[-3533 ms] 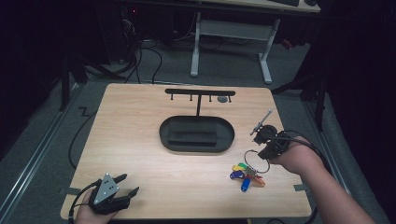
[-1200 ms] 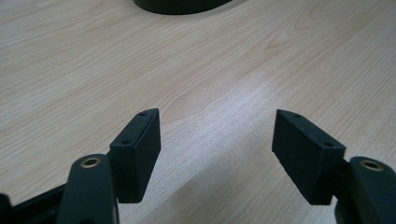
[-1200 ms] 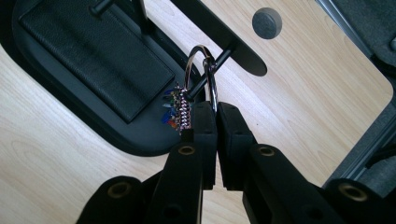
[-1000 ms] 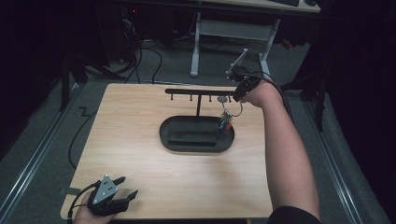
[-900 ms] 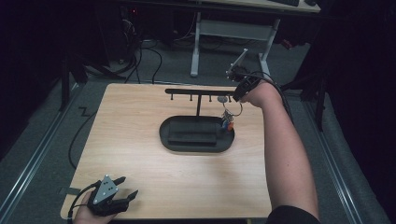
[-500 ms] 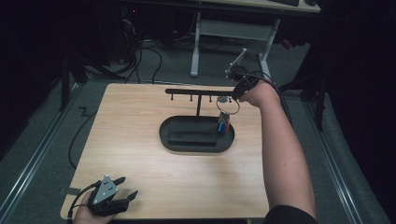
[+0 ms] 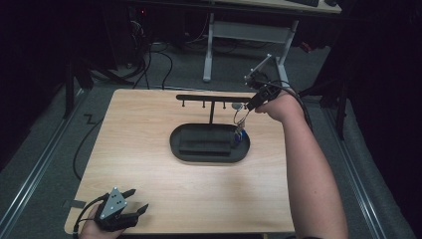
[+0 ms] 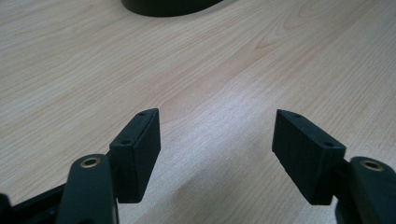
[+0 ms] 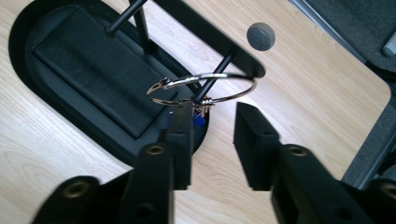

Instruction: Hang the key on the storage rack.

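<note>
A black hook rack point(image 7: 209, 98) stands on an oval black base point(image 7: 199, 149) at the table's middle back. A metal key ring point(image 9: 205, 86) circles one of the rack's end pegs point(image 9: 219, 65), and coloured keys point(image 7: 240, 134) dangle from it over the right end of the base. My right gripper point(image 7: 255, 98) is just behind the ring, and in the right gripper view point(image 9: 214, 112) its jaws stand apart on either side of the hanging keys, open. My left gripper point(image 7: 134, 205) rests at the table's near left corner, open with nothing between its jaws point(image 8: 215, 154).
A grey round cap point(image 9: 260, 36) sits in the tabletop behind the rack. The person's right forearm point(image 7: 308, 169) stretches over the table's right side. Past the far edge are a desk frame point(image 7: 249, 35) and cables on the floor.
The right gripper lifted the key ring off the table at the right and carried it to the rack's right end. Its jaws now stand apart. The left gripper has stayed put.
</note>
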`<state>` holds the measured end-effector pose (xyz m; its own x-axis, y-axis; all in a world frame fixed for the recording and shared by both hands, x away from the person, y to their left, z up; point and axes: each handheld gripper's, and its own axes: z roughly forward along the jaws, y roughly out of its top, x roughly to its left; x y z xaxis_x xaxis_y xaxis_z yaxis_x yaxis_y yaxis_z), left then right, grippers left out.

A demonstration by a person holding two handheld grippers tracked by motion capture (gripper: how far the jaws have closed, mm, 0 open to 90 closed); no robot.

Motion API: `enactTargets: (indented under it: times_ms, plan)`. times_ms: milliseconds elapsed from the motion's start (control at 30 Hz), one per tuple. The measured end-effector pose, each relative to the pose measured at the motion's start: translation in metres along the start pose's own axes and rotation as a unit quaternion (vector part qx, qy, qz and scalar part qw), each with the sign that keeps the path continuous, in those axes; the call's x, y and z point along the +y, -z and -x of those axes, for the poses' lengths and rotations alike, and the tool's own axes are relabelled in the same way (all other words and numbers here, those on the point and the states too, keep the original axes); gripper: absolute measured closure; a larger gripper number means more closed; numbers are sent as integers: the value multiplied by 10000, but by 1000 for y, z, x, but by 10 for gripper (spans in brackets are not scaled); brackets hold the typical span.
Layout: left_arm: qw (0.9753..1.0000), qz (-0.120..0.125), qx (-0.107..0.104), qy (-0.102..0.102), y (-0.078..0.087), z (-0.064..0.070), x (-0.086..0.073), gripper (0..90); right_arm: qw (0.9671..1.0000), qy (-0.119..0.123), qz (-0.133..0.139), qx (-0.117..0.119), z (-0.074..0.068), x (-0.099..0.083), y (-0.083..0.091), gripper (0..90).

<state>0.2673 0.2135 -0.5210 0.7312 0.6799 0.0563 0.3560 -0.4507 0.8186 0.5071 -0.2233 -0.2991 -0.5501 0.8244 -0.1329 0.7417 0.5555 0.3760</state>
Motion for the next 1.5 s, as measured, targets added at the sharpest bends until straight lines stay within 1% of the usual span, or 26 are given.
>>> enactTargets:
  times_ms: [33,67,100,133,233,267,333,433,467,500,733,767,800,833,900,1000,1100,1167,1200,1233,1267,1300,1367,1433,1467,1500]
  plan:
    - [10000,28,4,6,0,0,0,325,10000,-9,28,8,-1,-3,0,614]
    - [10000,35,4,12,0,1,-1,321,10000,-73,43,22,-2,-5,0,593]
    - [10000,37,5,24,1,1,-1,318,10000,-63,73,17,-3,-7,-1,570]
    - [10000,49,2,48,1,1,-1,313,9999,-92,125,5,-4,-11,-2,538]
    - [9998,121,-28,156,3,-1,-1,310,9998,-87,169,13,-7,-19,-4,482]
    - [9997,160,-26,181,3,-2,-1,310,9999,-39,166,-1,-7,-20,-5,470]
    - [9995,218,-14,206,3,-2,-1,311,9999,-68,133,2,-8,-24,-7,452]
    - [9995,207,-13,232,2,-1,-1,302,9998,-87,199,40,-8,-30,-9,428]
    - [9996,170,-17,236,3,-1,0,302,9998,-108,176,41,-8,-33,-10,419]
    - [9996,165,-20,243,2,0,0,303,9998,-75,197,23,-7,-35,-11,412]
    - [9998,134,-38,136,1,3,0,287,9988,-248,402,101,-7,-58,-26,382]
    - [9998,156,-40,125,0,4,0,287,9986,-255,452,105,-8,-62,-28,373]
    - [9998,131,-66,112,0,4,0,287,9984,-207,512,105,-8,-66,-32,357]
    - [9998,134,-81,117,-1,4,1,287,9980,-274,555,130,-10,-70,-35,346]
    - [9998,141,-125,114,-2,5,1,287,9969,-295,712,132,-14,-81,-42,344]
    - [9998,134,-143,84,-3,6,1,288,9957,-295,861,169,-23,-98,-54,337]
    - [9997,120,-187,97,-6,6,2,290,9941,-372,999,222,-29,-112,-62,334]
    - [9997,118,-193,91,-7,7,2,290,9929,-408,1110,154,-34,-123,-68,331]
    - [9997,101,-202,82,-7,7,2,290,9920,-396,1193,77,-36,-129,-71,332]
    - [9997,107,-200,82,-7,7,2,290,9918,-408,1210,64,-37,-132,-73,330]
    - [9997,114,-206,87,-7,7,2,290,9920,-406,1199,-1,-39,-136,-75,325]
    - [9997,112,-208,90,-8,7,2,290,9911,-402,1264,-81,-42,-141,-77,328]
    - [9997,93,-218,96,-8,8,2,290,9915,-388,1238,-134,-46,-148,-80,338]
    - [9997,76,-234,94,-8,9,2,292,9919,-326,1220,-110,-51,-156,-84,319]
    - [9996,80,-236,96,-9,9,2,292,9913,-271,1275,-175,-56,-162,-87,321]
    - [9996,95,-242,94,-9,9,2,292,9905,-248,1340,-176,-58,-165,-88,328]
